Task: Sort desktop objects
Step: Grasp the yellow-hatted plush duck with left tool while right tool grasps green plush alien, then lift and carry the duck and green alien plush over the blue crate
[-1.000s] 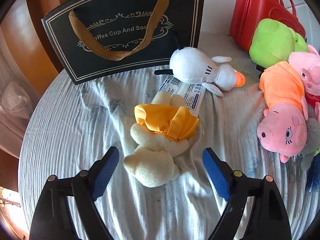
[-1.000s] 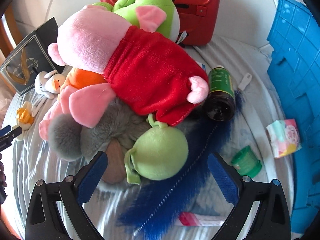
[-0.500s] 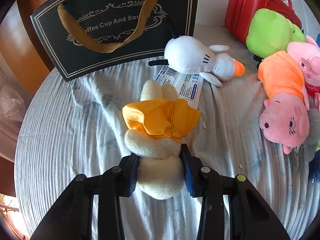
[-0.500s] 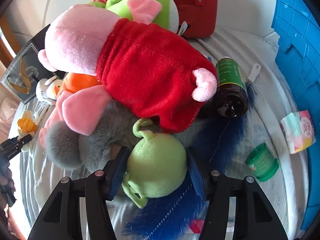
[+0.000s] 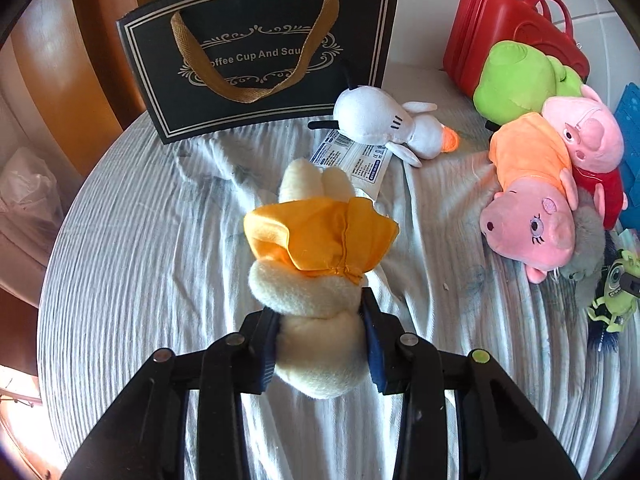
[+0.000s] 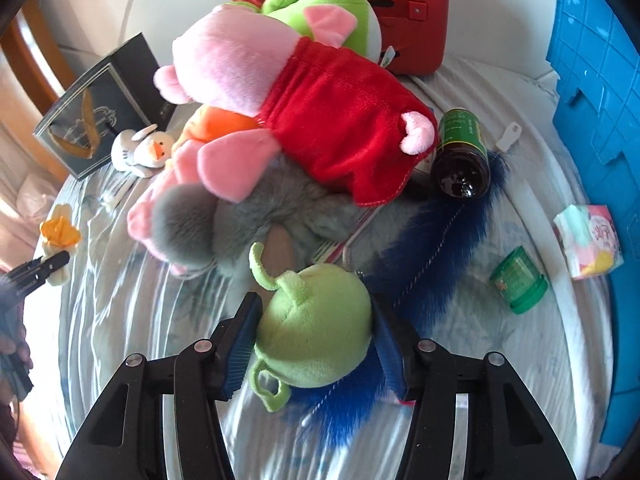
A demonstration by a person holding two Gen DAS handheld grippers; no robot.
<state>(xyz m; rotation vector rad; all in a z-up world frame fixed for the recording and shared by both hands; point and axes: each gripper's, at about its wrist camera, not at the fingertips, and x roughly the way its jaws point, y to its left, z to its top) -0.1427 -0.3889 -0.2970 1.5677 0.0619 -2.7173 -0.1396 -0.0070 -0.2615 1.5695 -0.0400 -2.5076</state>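
Item 1. Left gripper (image 5: 320, 344): blue pads pressed into both sides of the cream plush in a yellow dress (image 5: 316, 264), gripped at its lower body; the plush's ears point toward 12 o'clock, over the striped cloth (image 5: 140, 240).

Item 2. Right gripper (image 6: 316, 344): jaws closing, pads already pressed against the sides of the round green plush (image 6: 316, 324), which sits between them above the blue furry strip (image 6: 432, 240).

Item 3. Black gift bag (image 5: 260, 52), gold strap handle, standing upright at 12 o'clock of the cream plush.

Item 4. White duck plush (image 5: 384, 124), orange beak, lying at 1 o'clock just beside the bag, on a printed label (image 5: 352, 160).

Item 5. Pile of soft toys at 12 o'clock of the right gripper: pink pig in a red dress (image 6: 312, 112) on top, a grey furry toy (image 6: 256, 216) beneath it, pig in orange (image 5: 528, 192) to the side, bright green plush (image 6: 320, 4) behind, leaning on the red case (image 6: 404, 12).

Item 6. Dark glass bottle (image 6: 460, 152), green label, lying on its side at 1 o'clock of the right gripper, touching the red dress.

Item 7. Green lid (image 6: 518, 280) at 3 o'clock, near a small pastel packet (image 6: 588, 240).

Item 8. Blue plastic crate (image 6: 600, 120), far right edge.
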